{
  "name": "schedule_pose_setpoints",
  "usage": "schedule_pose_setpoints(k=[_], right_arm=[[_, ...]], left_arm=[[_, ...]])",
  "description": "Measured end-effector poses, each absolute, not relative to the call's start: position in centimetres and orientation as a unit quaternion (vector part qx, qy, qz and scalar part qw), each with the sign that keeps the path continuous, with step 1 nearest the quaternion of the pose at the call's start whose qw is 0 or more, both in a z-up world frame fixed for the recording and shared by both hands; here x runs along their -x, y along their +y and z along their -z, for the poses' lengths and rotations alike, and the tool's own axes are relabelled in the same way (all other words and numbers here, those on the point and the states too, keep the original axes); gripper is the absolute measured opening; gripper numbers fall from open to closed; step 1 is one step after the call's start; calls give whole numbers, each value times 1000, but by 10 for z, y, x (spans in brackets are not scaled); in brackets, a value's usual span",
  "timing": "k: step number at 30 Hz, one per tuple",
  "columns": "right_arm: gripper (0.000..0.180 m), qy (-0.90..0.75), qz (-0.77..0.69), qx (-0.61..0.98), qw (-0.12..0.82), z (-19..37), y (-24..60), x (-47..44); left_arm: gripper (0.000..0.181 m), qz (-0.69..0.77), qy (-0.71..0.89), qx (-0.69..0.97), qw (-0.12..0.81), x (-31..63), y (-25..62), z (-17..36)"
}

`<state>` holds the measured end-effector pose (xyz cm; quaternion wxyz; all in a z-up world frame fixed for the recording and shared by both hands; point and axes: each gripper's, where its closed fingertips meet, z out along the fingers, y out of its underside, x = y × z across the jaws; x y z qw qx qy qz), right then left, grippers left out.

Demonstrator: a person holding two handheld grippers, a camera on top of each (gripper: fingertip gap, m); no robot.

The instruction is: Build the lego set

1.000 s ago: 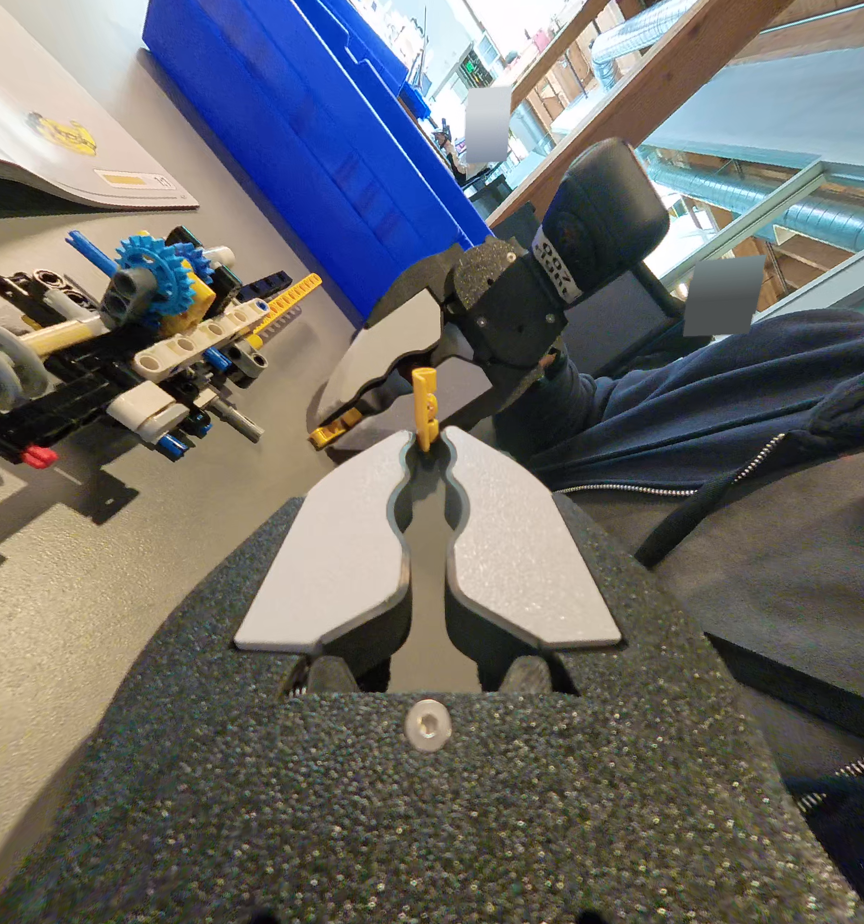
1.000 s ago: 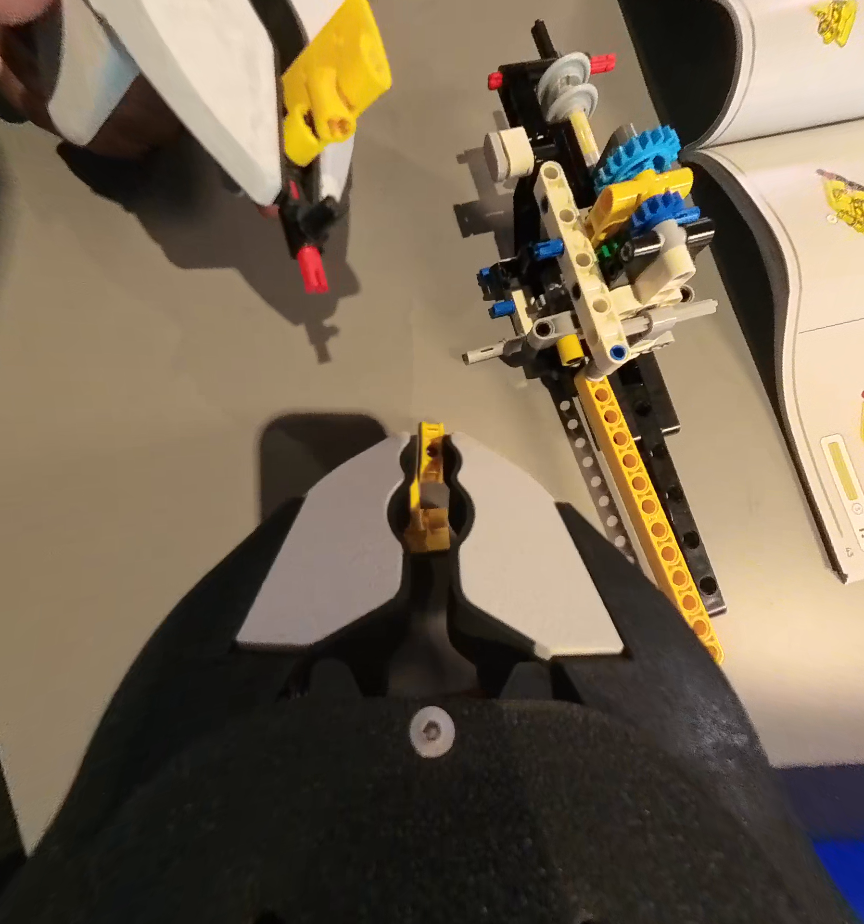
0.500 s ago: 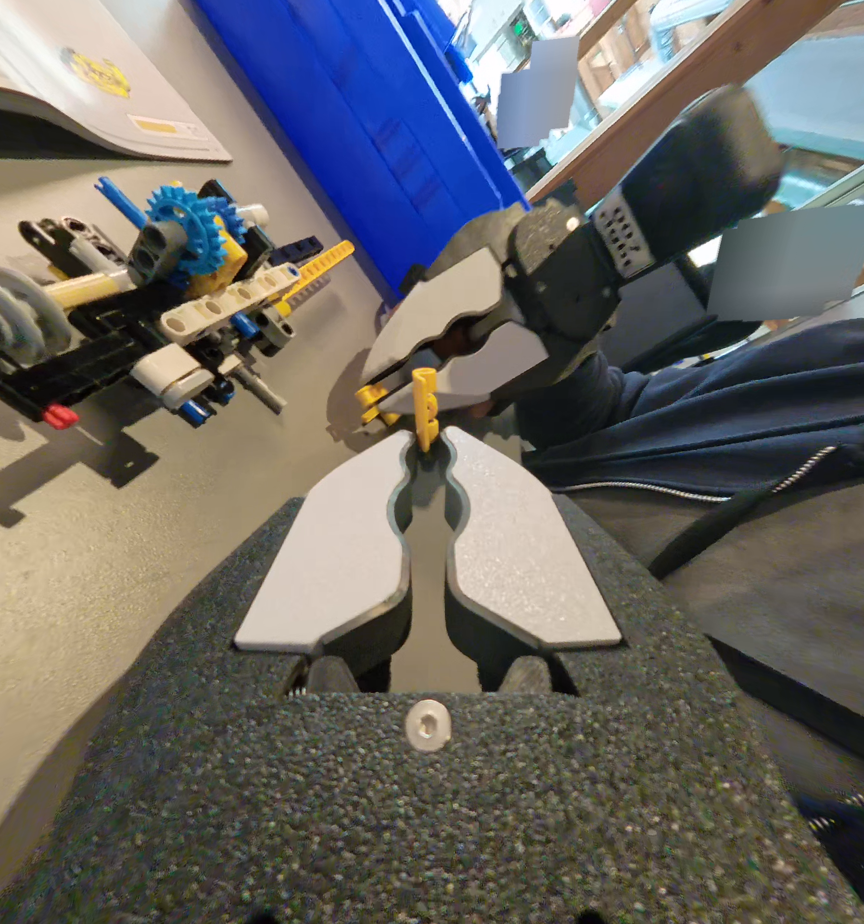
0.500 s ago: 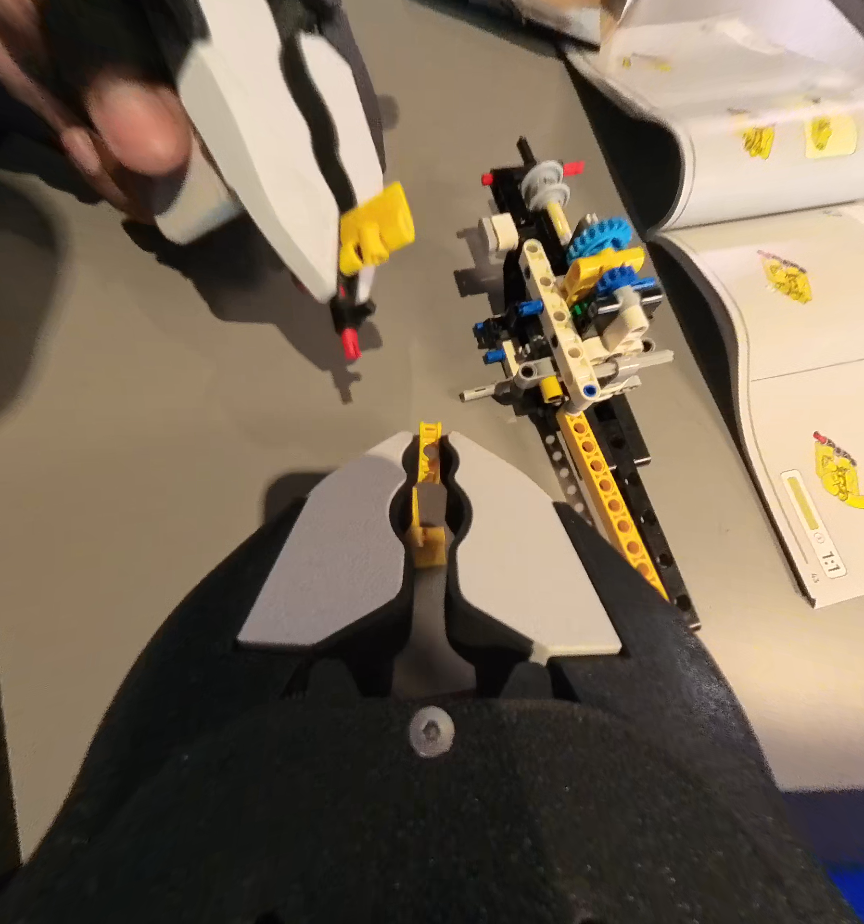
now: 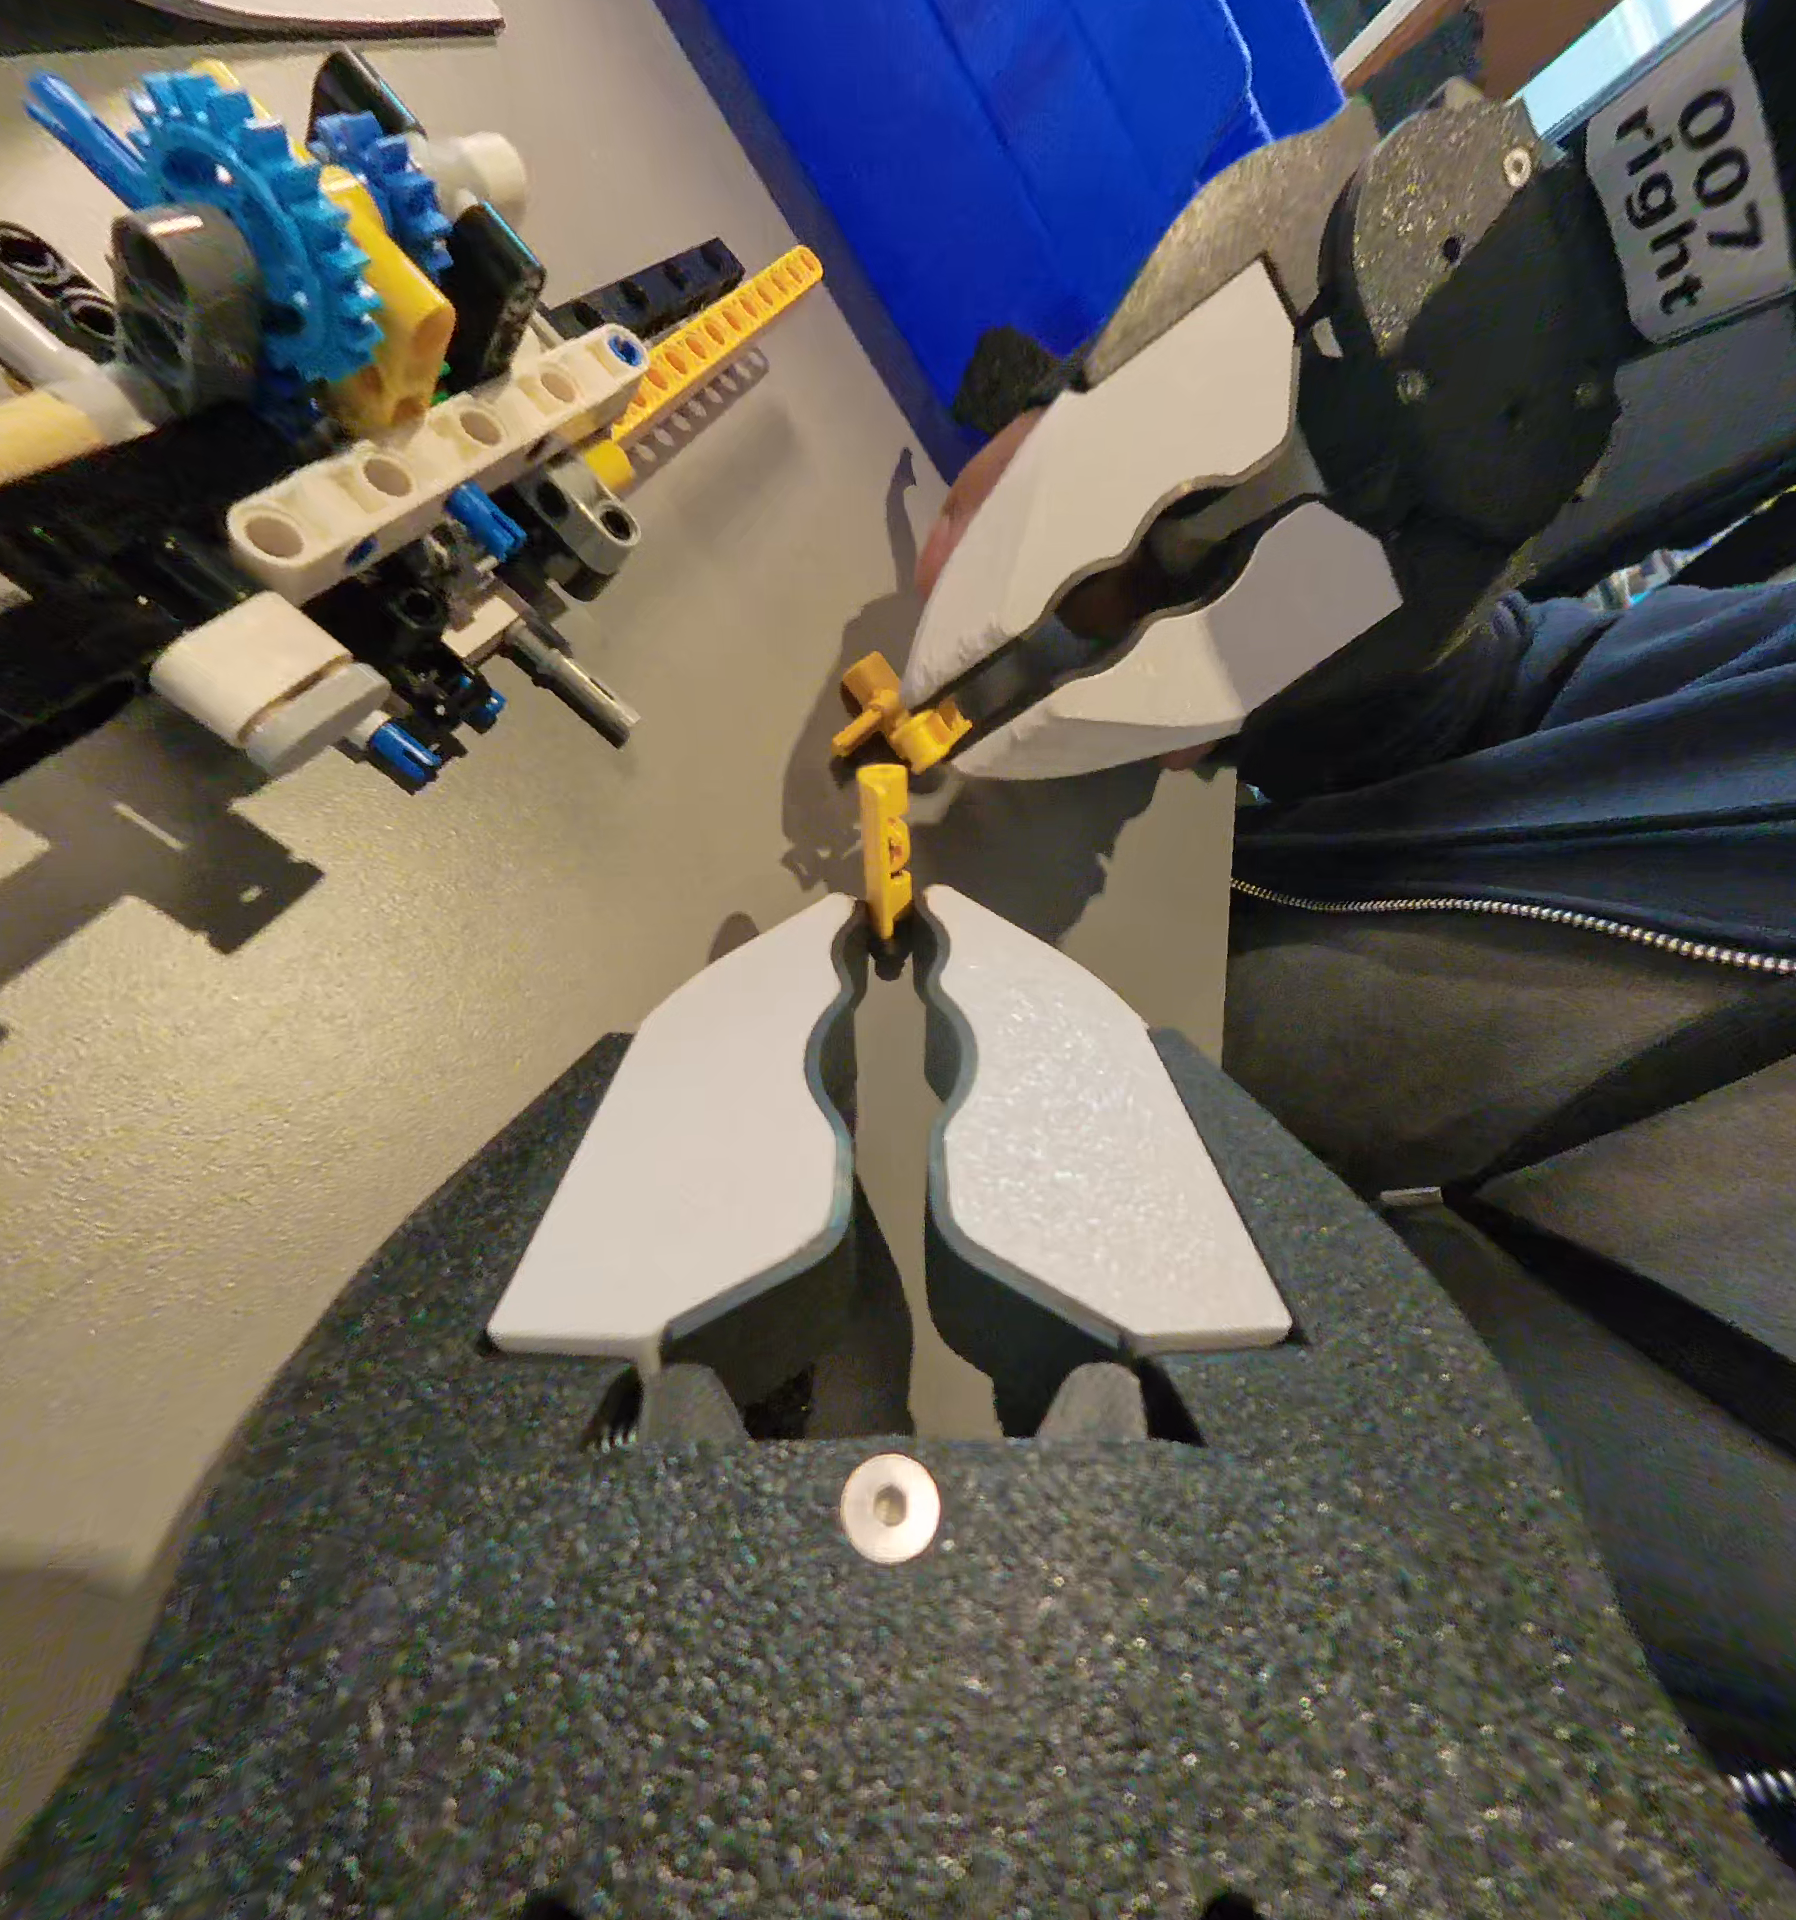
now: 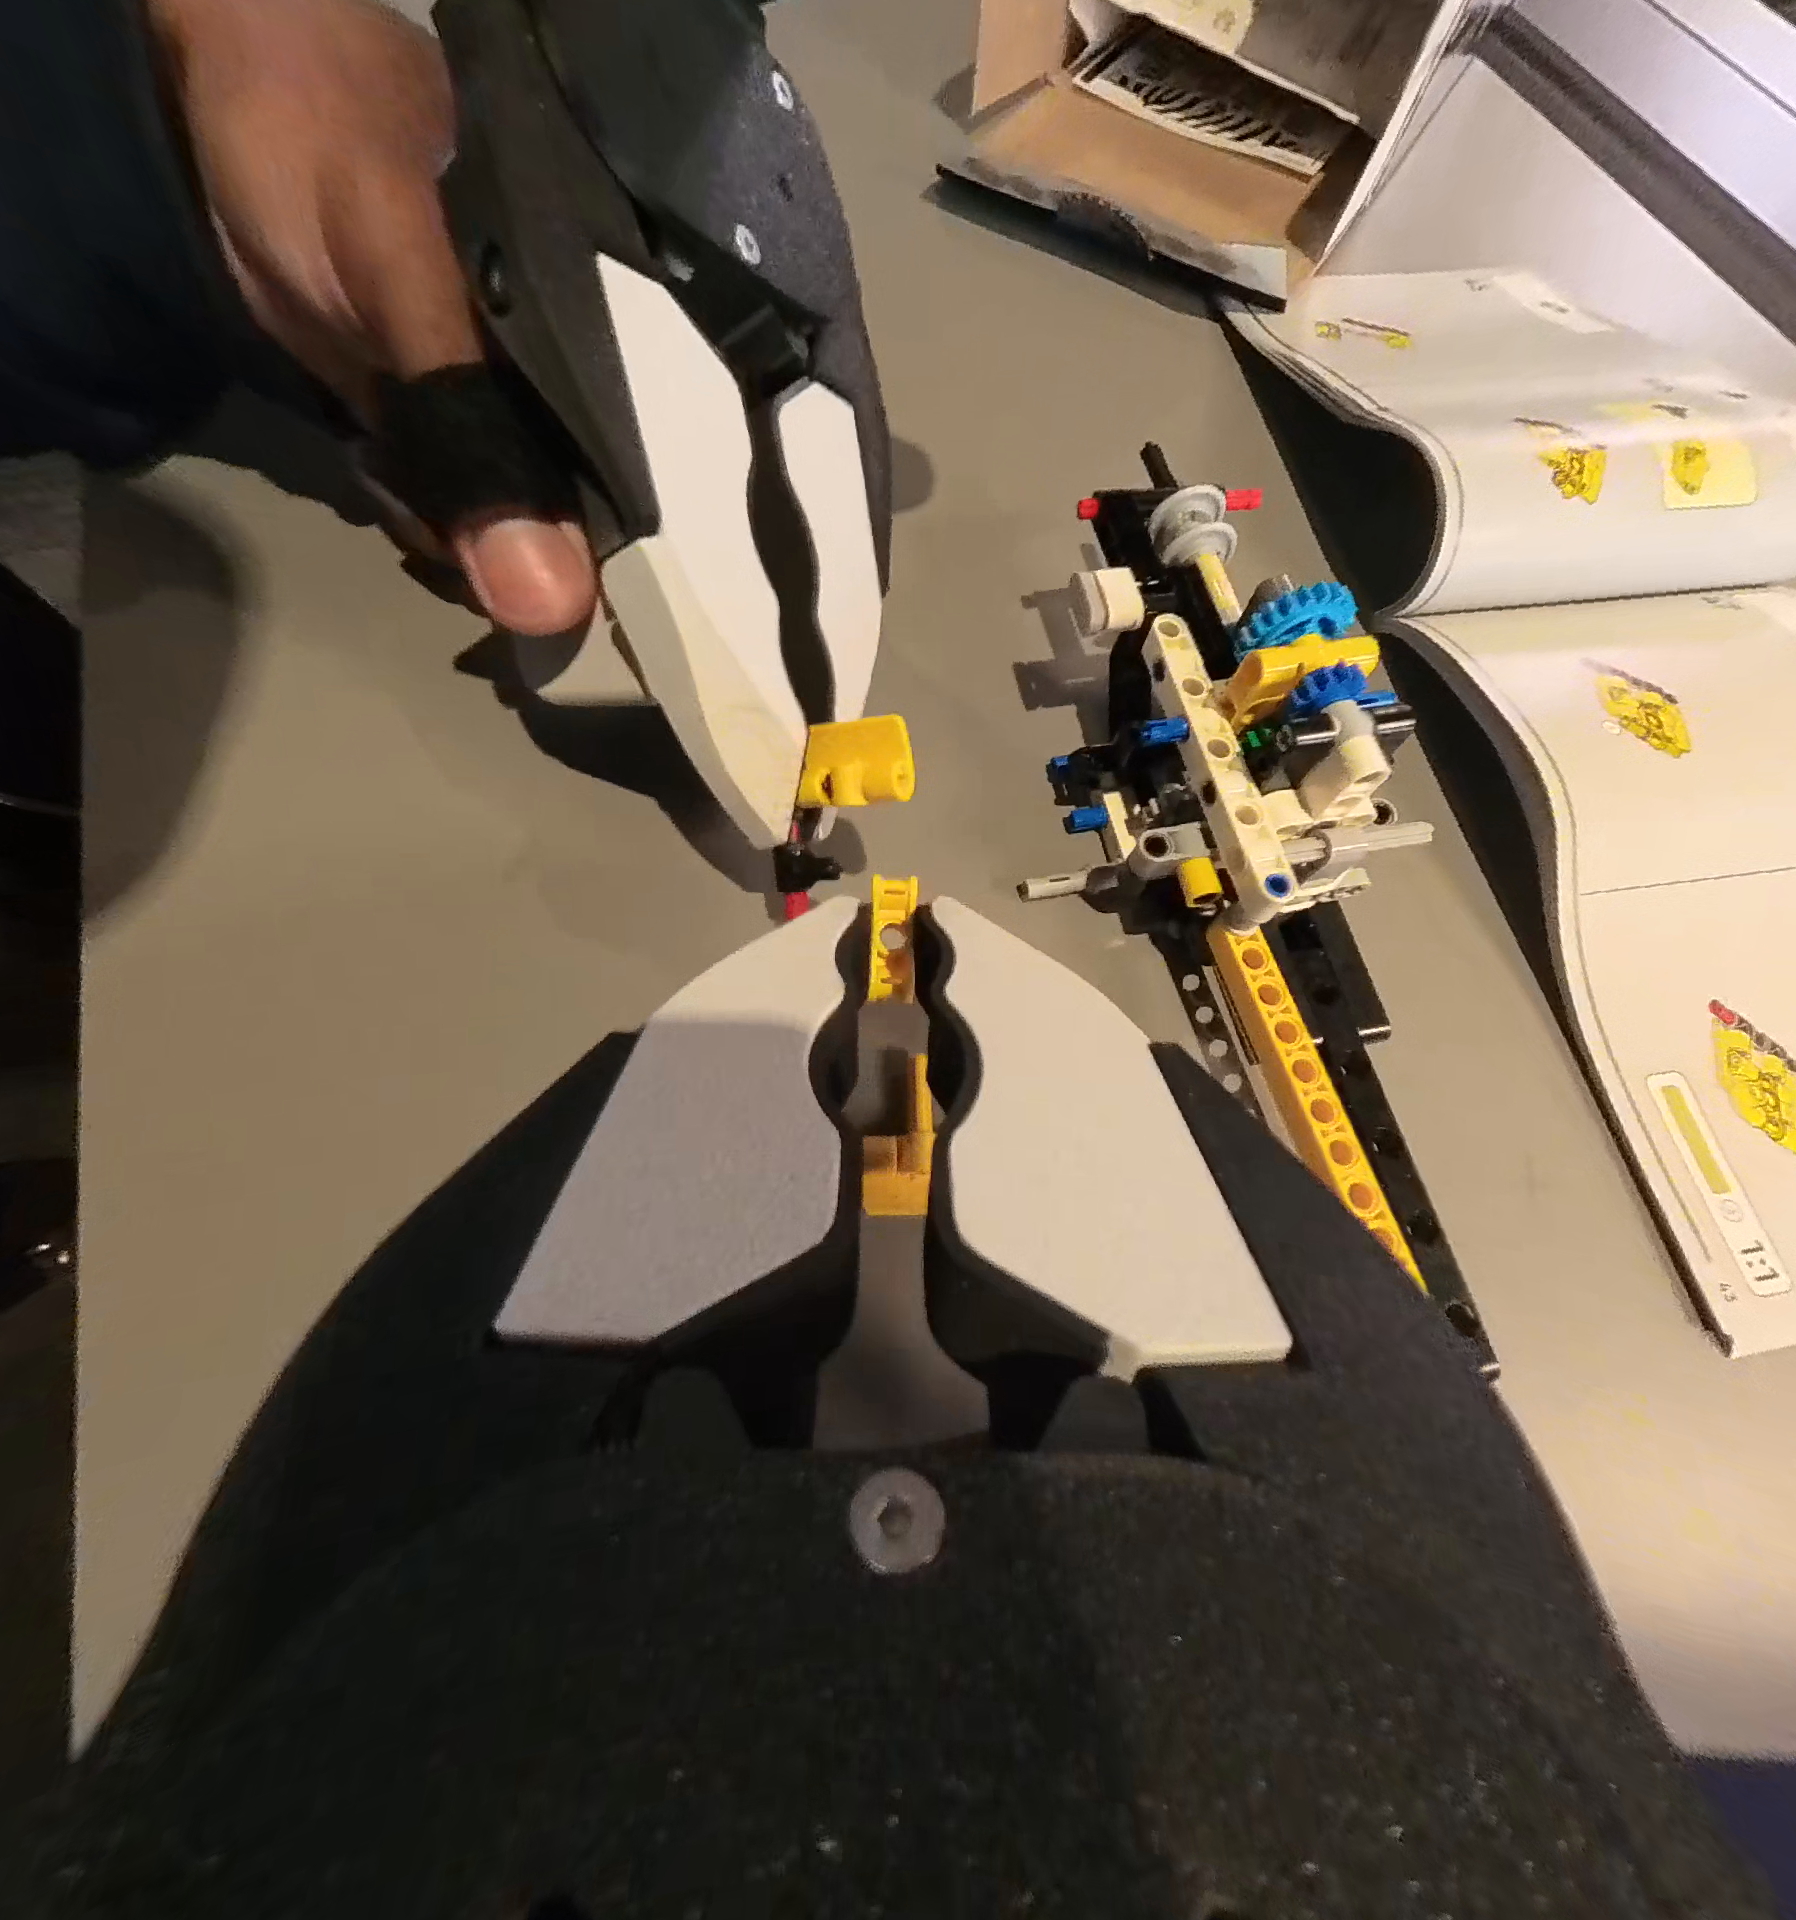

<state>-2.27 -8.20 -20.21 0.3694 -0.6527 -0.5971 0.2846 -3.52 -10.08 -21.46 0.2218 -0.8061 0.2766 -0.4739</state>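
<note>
My left gripper point(image 5: 889, 920) is shut on a small yellow piece point(image 5: 886, 836) that stands up between its tips. In the right wrist view the left gripper point(image 6: 811, 800) comes in from the upper left, and its yellow piece point(image 6: 858, 764) carries a black and red pin point(image 6: 802, 868). My right gripper point(image 6: 896, 914) is shut on a long yellow piece point(image 6: 892, 940). In the left wrist view the right gripper point(image 5: 941, 712) shows its yellow piece point(image 5: 894, 717) just above the left one, almost touching. The partly built model point(image 6: 1247, 769) lies on the grey table point(image 6: 406, 1039), also seen in the left wrist view point(image 5: 302, 416).
An open instruction booklet point(image 6: 1600, 748) lies right of the model. A cardboard box point(image 6: 1164, 135) stands at the back. A blue bin point(image 5: 977, 156) stands behind the model in the left wrist view. A person's hand point(image 6: 354, 229) and dark sleeve point(image 5: 1548, 831) hold the grippers. The tips of both grippers are at nearly the same place.
The two grippers have moved toward each other above the table. Their yellow pieces were well apart and now nearly meet tip to tip. Both stay shut.
</note>
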Motion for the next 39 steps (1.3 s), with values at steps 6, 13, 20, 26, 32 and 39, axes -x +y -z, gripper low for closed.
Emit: schedule_pose_setpoints(k=[6,13,20,26,32,39], right_arm=[[7,-595,-290,648,377,202,-80,21],[7,-597,-301,636,386,202,-78,22],[7,-611,-291,626,388,208,-81,21],[7,-600,-310,630,383,205,-79,21],[7,-581,-333,640,377,202,-76,20],[7,-581,-333,641,375,202,-76,20]], left_arm=[[7,471,273,808,226,36,-99,215],[7,481,267,806,216,36,-97,214],[7,490,266,804,206,36,-94,213],[7,494,271,801,201,36,-88,213],[8,500,270,798,198,36,-83,213],[7,505,272,796,194,35,-83,212]])
